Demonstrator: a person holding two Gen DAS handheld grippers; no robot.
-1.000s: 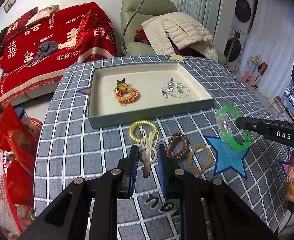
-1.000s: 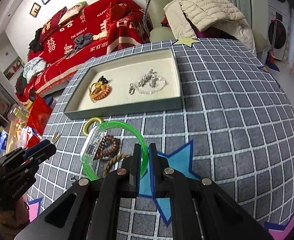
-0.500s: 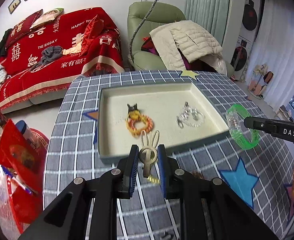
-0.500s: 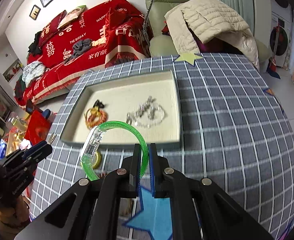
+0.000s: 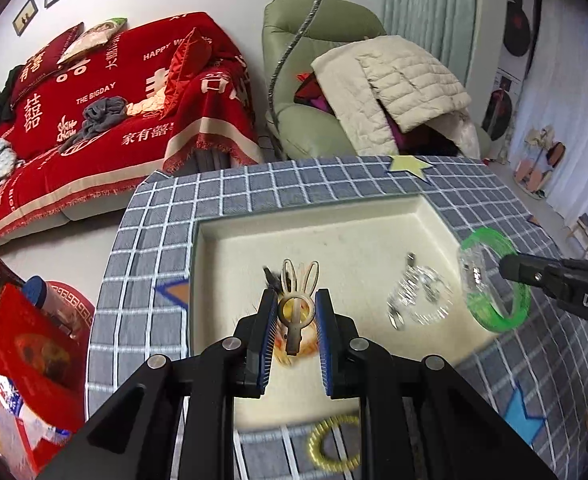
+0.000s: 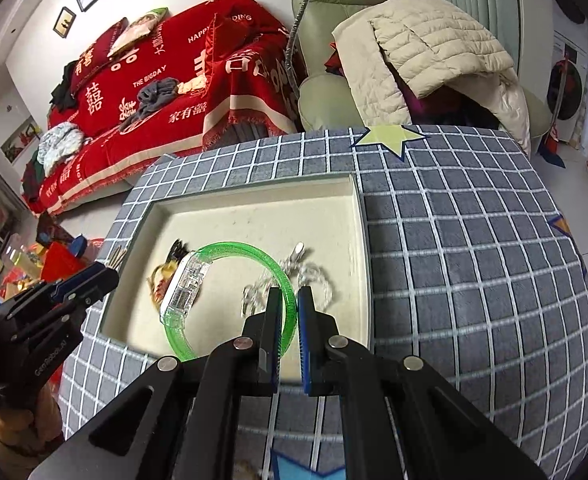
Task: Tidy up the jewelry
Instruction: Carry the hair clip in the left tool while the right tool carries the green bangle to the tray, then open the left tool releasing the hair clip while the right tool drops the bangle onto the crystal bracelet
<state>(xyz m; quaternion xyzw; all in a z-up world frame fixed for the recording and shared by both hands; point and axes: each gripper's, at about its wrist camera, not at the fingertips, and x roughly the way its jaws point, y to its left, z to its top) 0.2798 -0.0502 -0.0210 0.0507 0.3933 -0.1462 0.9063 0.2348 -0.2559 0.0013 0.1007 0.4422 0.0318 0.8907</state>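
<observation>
My left gripper [image 5: 294, 300] is shut on a beige rabbit-ear hair clip [image 5: 297, 300] and hangs over the cream-lined tray [image 5: 222, 248]. Under it lies an orange coil hair tie [image 5: 286, 350], mostly hidden. A clear bead bracelet [image 5: 420, 300] rests in the tray's right part. My right gripper [image 6: 290, 300] is shut on a green translucent bangle [image 6: 222, 292] above the tray, over the bead bracelet [image 6: 314, 276]. The left gripper [image 6: 82, 284] shows at the left edge of the right wrist view. The right gripper's arm [image 5: 554, 280] with the bangle [image 5: 494, 280] appears at the right of the left wrist view.
The tray sits on a round table with a grey checked cloth [image 6: 474, 280]. A yellow coil hair tie [image 5: 334, 444] lies on the cloth before the tray. A red sofa [image 5: 94, 100] and a green armchair [image 5: 314, 60] stand beyond; red bags [image 5: 26, 360] sit low left.
Both grippers have travelled forward from the near part of the table to above the tray, each carrying its piece. The loose rings on the cloth have dropped out of sight below.
</observation>
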